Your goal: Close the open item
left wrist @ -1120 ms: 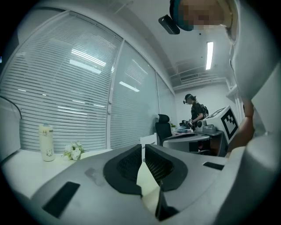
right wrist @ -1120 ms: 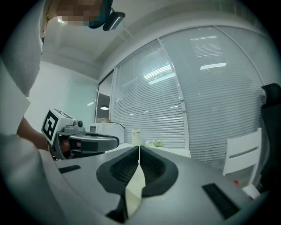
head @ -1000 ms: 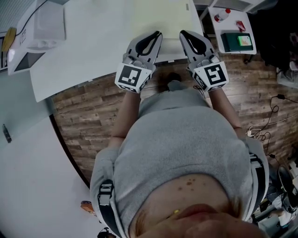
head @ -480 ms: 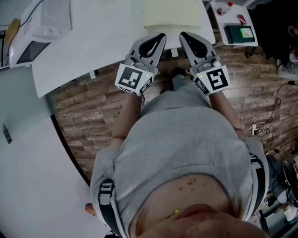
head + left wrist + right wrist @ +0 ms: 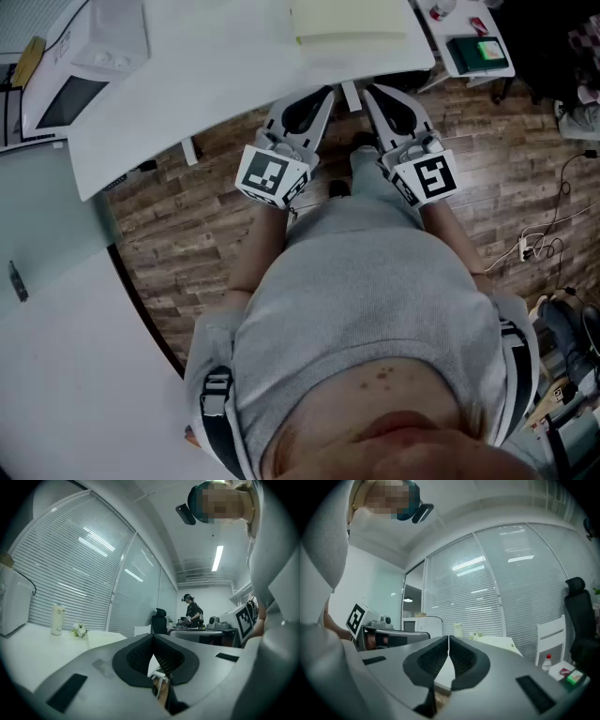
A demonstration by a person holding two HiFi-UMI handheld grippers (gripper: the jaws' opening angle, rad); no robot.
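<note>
White microwave at the table's left end looks like the open thing, well apart from both grippers. Left gripper and right gripper are pressed together, empty. I'd step closer, then push the door flat-on, slowly.

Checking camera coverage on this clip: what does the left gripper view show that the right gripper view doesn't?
Only the left gripper view: a person standing at a far desk. Only the right gripper view: a red-capped bottle. Both: the blinds, the white table, a black office chair, and fingers closed on nothing.
</note>
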